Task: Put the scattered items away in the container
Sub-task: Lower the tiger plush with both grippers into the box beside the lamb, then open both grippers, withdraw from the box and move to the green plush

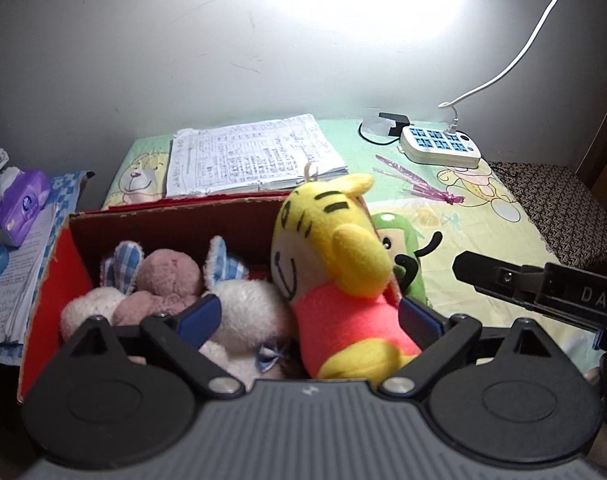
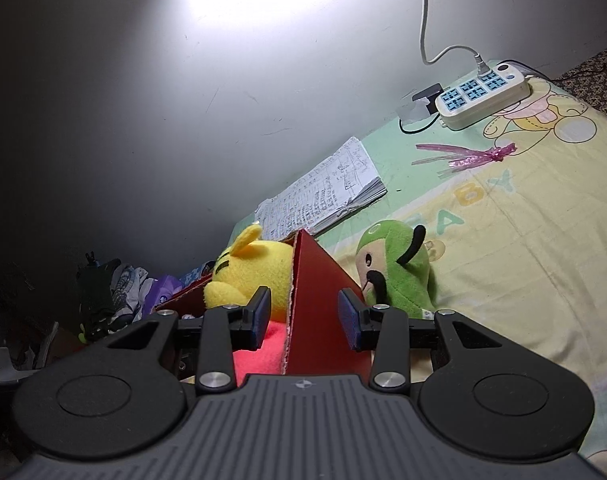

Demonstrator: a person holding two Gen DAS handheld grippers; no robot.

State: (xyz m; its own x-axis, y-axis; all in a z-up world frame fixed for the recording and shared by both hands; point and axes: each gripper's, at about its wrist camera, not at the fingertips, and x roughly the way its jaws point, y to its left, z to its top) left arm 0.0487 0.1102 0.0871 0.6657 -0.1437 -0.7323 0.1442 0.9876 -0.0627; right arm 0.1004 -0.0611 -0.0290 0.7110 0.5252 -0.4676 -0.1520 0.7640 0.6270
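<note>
Container: red cardboard box [image 1: 55,280] on the bed [image 2: 523,240], open top, already crowded with plush toys.
Inside the box: pink-and-white bunny plush [image 1: 163,288] low at 9 o'clock from the left gripper; yellow tiger plush [image 1: 335,264] leaning against the right-hand wall, head above the rim.
Left gripper [image 1: 307,316]: fingers spread wide to either side of the tiger's pink body; neither pad clearly presses it, so it looks released or not yet gripped.
Right gripper [image 2: 303,316]: fingers apart and straddling the box's right wall [image 2: 319,300], one inside by the tiger, one outside; not pinched on the card.
Item still out: green plush [image 2: 399,276] lying on the bed just outside that wall, at 1 o'clock from the right gripper.
Other clutter: notebook [image 1: 255,156], pink ribbon [image 2: 471,156] and power strip [image 1: 439,144] toward 12 o'clock, well away from the box.
Step in hand: likely settling the tiger, then fetching the green plush.
How to do it well: push the tiger down and toward 9 o'clock to free space; lift the right gripper clear of the wall before swinging to 1 o'clock, so the box is not dragged; pinch the green plush across its middle.
</note>
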